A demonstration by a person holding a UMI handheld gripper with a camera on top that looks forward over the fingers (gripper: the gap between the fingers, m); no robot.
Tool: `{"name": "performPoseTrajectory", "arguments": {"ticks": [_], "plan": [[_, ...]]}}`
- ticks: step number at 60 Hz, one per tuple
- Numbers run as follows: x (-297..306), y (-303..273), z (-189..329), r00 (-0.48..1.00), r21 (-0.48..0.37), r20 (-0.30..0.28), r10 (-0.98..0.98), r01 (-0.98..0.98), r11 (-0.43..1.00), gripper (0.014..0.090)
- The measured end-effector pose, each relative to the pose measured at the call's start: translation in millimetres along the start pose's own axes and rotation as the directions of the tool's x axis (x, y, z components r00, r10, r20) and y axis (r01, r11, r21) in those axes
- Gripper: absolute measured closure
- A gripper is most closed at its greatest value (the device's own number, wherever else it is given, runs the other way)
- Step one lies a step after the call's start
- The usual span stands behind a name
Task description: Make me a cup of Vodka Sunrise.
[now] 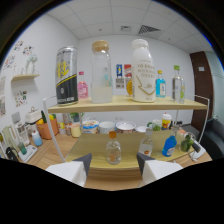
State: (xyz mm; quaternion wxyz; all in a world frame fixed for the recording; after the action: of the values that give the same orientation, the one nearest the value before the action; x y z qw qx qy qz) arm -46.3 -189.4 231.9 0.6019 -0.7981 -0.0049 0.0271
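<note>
Looking along our gripper [113, 167], we find its two pale fingers [75, 170] spread apart and grasping nothing. A small clear glass bottle with a brown cap and orange-tinted liquid [113, 148] stands upright just ahead of them, in line with the gap, on the lower wooden table [90, 145]; we cannot tell whether it touches either finger.

Above that small bottle runs a light wooden shelf on thin white wire legs [125, 104]. On the shelf, straight above it, stands a tall clear bottle with a cork-coloured lid [101, 72]. Left of that, a black and silver can with yellow print [66, 75]; between them, farther back, a pink bottle [83, 86]. Right of the tall bottle, a white bottle with a printed label [143, 71], then a blue-liquid bottle [160, 84] and a clear bottle with a green cap [177, 84].

Right of the small bottle, on the table, another small clear bottle [146, 145] and a blue bottle [169, 146].
</note>
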Motion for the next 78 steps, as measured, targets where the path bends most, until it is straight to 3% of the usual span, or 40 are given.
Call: {"name": "performPoseTrajectory", "arguments": {"ticks": [5, 16, 26, 41, 61, 78], "plan": [[-6.3, 1.4, 26.4, 1.0, -0.014, 0.0, 0.007, -0.007, 1.0, 0.0242], [-8.1, 14.0, 72.2, 1.0, -0.053, -0.017, -0.004, 0.004, 0.999, 0.0411], [4.0, 22.9, 87.6, 0.997, -0.073, -0.076, -0.03, 0.025, 0.997, 0.0677], [1.0, 22.9, 83.1, 0.996, -0.086, -0.074, -0.051, 0.045, 0.995, 0.0694], [-33.4, -7.7, 18.6, 0.998, 0.005, 0.02, -0.062, 0.062, 0.998, 0.0698], [-35.6, 54.7, -29.6, 1.0, -0.053, 0.02, 0.018, -0.016, 0.998, 0.0699]]}}
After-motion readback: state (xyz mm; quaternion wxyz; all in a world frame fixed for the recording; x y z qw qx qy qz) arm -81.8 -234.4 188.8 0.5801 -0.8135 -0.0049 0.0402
